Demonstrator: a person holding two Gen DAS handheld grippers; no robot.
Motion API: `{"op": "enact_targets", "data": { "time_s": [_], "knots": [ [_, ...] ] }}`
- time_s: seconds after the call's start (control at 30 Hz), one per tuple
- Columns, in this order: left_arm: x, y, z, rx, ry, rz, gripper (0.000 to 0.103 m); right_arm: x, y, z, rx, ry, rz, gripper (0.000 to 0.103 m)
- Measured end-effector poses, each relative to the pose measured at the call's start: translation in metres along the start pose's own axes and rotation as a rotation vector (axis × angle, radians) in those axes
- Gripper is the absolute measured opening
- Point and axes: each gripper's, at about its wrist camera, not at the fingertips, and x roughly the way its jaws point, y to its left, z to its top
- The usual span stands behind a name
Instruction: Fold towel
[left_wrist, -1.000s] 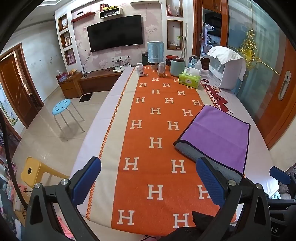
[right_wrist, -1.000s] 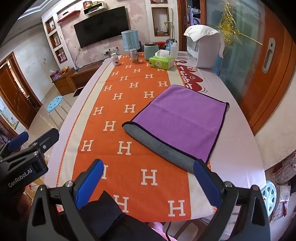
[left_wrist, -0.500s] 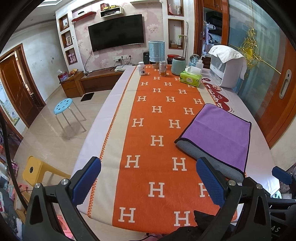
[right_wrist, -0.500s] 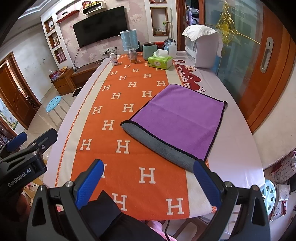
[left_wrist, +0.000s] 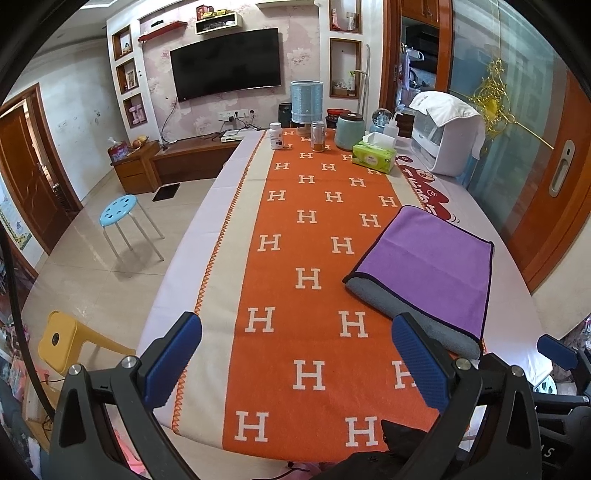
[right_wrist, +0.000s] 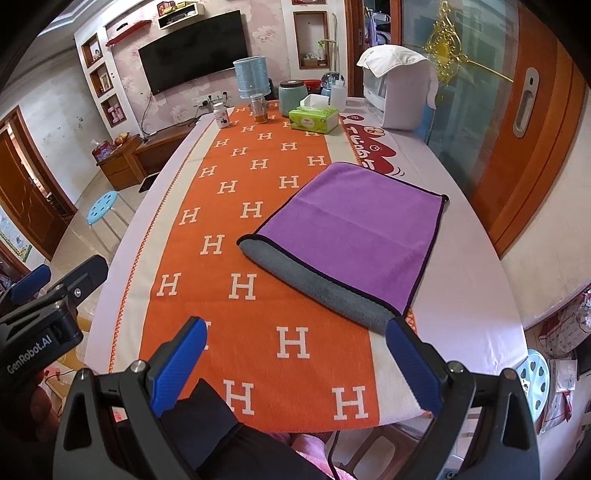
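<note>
The towel (right_wrist: 354, 236) is being kept flat at one o'clock from the right gripper (right_wrist: 295, 354), which is nearer. Both grippers, left (left_wrist: 297, 354) too, are being held wide apart, gripping nothing.

Table (right_wrist: 469, 258): orange H-pattern runner (right_wrist: 258, 295); folded purple towel (right_wrist: 354, 229) on it; tissue box (right_wrist: 314, 119) far end.

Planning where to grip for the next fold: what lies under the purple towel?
The purple towel is already folded over itself, its grey underlayer peeking out along the near edge. Below lie the orange H-patterned cloth and the white table cover. Anything beneath its middle is hidden.
</note>
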Motion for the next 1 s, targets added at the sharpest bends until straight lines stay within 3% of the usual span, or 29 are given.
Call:
{"op": "enact_targets", "data": {
  "time_s": [0.63, 1.0],
  "knots": [
    [0.019, 0.008, 0.015, 0.138, 0.022, -0.146, 0.102, 0.0, 0.004, -0.012, 0.16, 0.002, -0.07, 0.098],
    [0.042, -0.011, 0.024, 0.235, 0.045, -0.228, 0.102, -0.001, -0.011, -0.02, 0.216, -0.061, -0.082, 0.095]
  ]
}}
